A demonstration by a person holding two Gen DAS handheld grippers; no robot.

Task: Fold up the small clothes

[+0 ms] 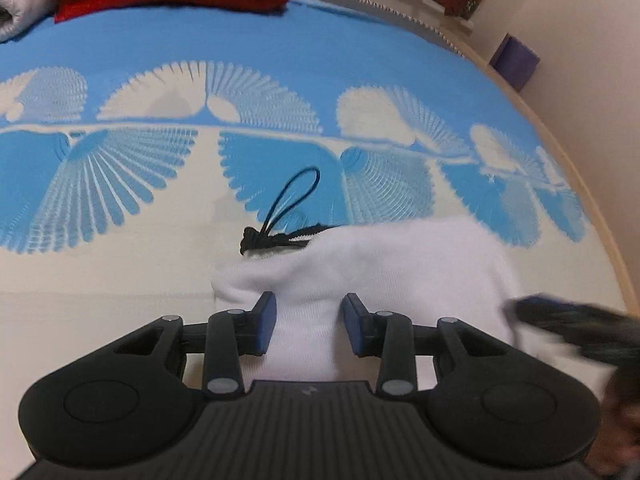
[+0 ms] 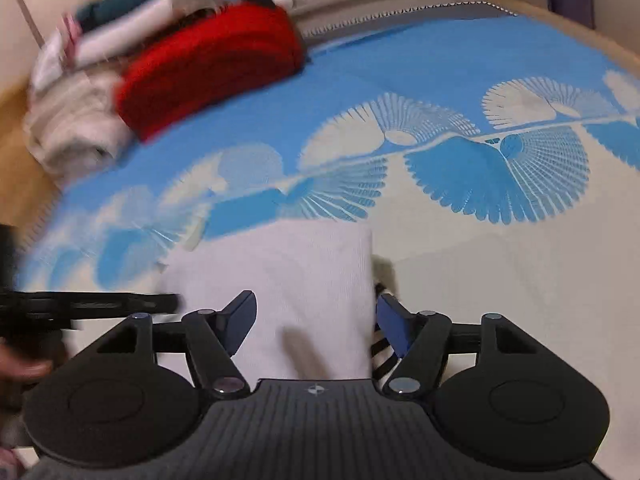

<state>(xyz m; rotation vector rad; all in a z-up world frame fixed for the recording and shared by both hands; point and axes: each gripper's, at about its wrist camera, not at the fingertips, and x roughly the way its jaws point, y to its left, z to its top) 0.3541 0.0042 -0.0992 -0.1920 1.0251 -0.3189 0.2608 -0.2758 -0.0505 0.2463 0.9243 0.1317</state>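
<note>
Soft, even indoor light is falling on the blue-and-cream bedspread [image 1: 360, 60], giving no glare and only faint shadows beside the white garment [image 1: 380, 264]. Fisheye distortion is bending the bedspread's far edge into an arc in both views. In the right wrist view, motion blur is smearing the red cloth [image 2: 208, 64] and clothes pile beyond the bedspread's left side.

Folded garment [image 1: 360, 272] on bedspread [image 1: 280, 60], clothes pile [image 2: 160, 80] behind it
</note>
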